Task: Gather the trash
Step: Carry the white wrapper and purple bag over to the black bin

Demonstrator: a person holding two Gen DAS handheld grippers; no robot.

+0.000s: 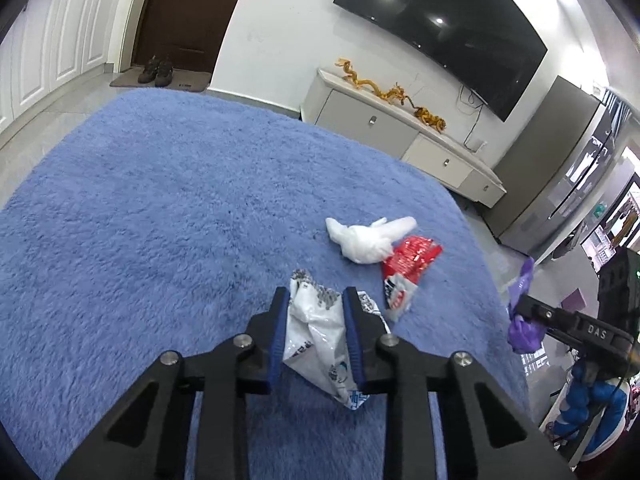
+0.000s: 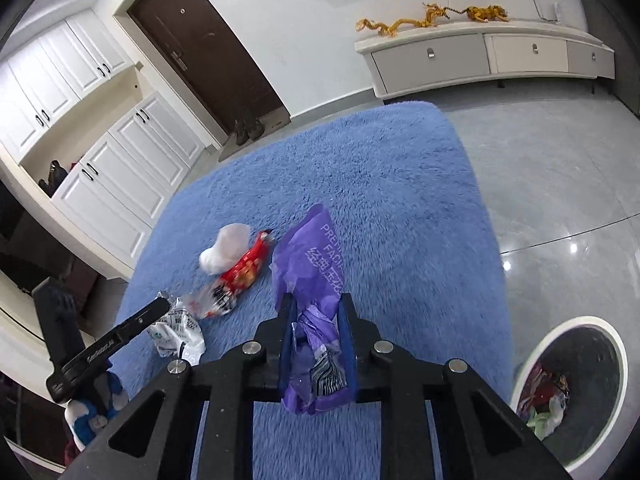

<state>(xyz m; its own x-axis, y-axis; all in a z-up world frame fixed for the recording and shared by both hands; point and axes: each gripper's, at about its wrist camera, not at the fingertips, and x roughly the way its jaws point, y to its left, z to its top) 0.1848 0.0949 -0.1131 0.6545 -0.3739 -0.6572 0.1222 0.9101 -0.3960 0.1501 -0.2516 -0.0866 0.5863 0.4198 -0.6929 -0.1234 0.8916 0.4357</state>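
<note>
- Left gripper (image 1: 315, 300) clamped on white printed wrapper (image 1: 316, 344), above blue rug (image 1: 160, 220).
- Right gripper (image 2: 316, 304) clamped on purple packet (image 2: 310, 264); print legible: "FACI".
- Bin (image 2: 576, 326) beside rug.

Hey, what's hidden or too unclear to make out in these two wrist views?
- Trash bin, right wrist view: cut off by the frame edge; its contents are a dim jumble.
- Red wrapper, left wrist view: partly under the white tissue wad.
- Purple bag, left wrist view: mostly hidden by the right gripper.
</note>
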